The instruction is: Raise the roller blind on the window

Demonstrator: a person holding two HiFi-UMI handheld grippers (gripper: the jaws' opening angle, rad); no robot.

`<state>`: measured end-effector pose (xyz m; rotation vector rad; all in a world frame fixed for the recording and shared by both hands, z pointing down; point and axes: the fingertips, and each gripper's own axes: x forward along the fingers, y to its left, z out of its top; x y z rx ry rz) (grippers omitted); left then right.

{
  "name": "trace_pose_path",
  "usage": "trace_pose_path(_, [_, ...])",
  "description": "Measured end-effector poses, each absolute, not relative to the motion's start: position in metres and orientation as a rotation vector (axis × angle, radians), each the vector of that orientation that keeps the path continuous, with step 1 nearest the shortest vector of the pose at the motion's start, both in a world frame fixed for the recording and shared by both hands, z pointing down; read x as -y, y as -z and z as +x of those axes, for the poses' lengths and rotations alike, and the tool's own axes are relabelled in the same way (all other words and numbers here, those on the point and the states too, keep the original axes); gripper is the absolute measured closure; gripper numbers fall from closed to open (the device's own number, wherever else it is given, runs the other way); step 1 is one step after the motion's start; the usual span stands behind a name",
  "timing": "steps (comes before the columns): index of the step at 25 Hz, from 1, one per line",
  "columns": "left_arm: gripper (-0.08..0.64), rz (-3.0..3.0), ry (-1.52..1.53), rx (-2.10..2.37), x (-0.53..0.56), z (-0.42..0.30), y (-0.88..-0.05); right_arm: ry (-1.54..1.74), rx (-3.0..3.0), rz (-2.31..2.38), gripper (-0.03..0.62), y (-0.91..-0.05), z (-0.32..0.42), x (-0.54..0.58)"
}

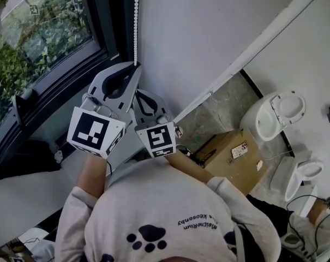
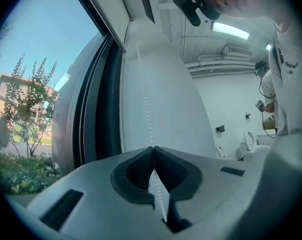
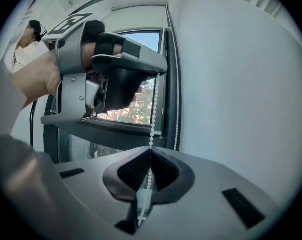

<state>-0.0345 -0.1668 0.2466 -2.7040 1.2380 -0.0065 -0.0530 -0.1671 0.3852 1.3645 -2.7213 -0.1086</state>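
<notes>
Blind-chain (image 1: 136,21) in left gripper (image 2: 153,150), right gripper (image 3: 150,152)

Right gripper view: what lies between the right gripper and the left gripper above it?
Only a short stretch of white bead chain, from the right gripper up to the left gripper; that view shows it.

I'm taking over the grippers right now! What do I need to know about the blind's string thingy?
Left gripper: shut on the bead chain, higher up.
Right gripper: shut on the same chain, just below.
The chain hangs beside the window, along the white wall.
Done: both grips set.
Left to do: pull the chain to raise the blind; its height can't be seen.
</notes>
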Motion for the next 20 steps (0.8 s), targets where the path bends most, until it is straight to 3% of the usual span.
trace_pose_path(20, [0.552,-2.865,0.077,-1.364,0.172,-0.036,-0.37,-0.103,2.528,1.226,0.58,-0.508,-0.043,0.161])
